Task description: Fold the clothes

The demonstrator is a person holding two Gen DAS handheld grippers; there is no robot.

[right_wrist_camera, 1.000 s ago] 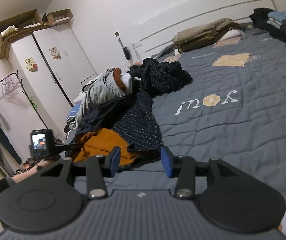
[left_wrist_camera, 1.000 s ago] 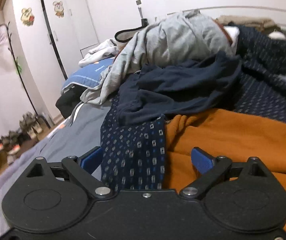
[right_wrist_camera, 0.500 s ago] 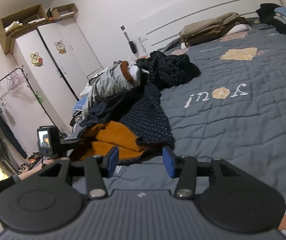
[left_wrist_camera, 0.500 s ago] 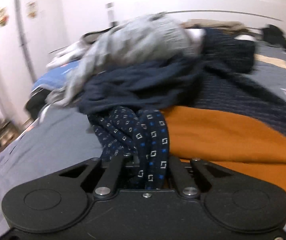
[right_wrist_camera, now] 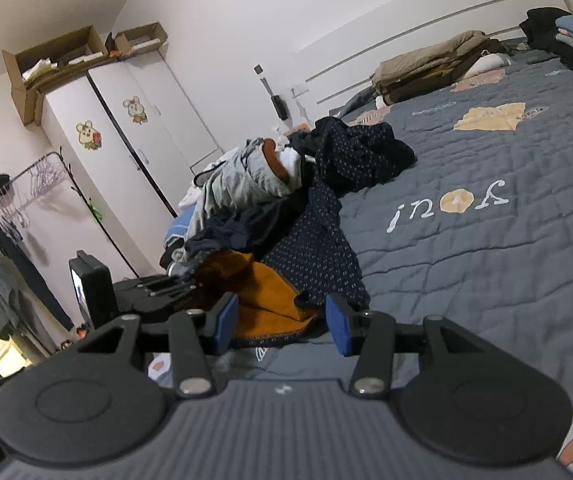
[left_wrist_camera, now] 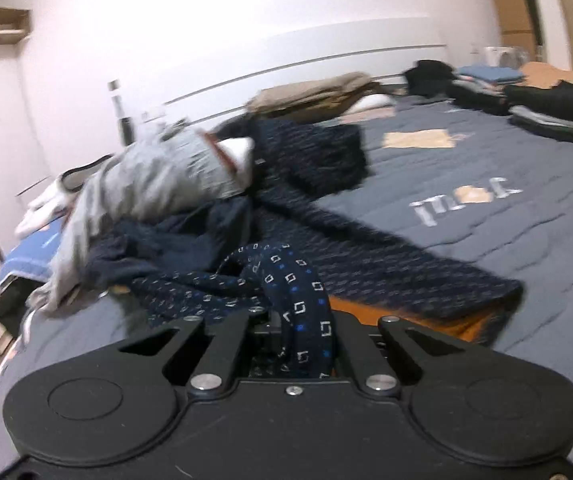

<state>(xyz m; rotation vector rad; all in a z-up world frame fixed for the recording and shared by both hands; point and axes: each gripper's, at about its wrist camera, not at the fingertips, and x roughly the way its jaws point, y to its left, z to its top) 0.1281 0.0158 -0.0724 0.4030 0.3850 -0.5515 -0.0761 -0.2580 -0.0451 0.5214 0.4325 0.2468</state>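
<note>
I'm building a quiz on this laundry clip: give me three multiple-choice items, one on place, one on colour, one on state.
1. Where does the clothes pile lie?
A on the bed
B on the floor
C in a basket

2. What colour lining shows under the patterned garment?
A green
B orange
C pink

3. The left hand-held gripper is
A wide open
B shut on bare air
C shut on the patterned garment

Answers: 1 A, the pile rests on the grey quilt. 2 B, orange fabric shows beneath it. 3 C, patterned cloth bunches between its closed jaws.
</note>
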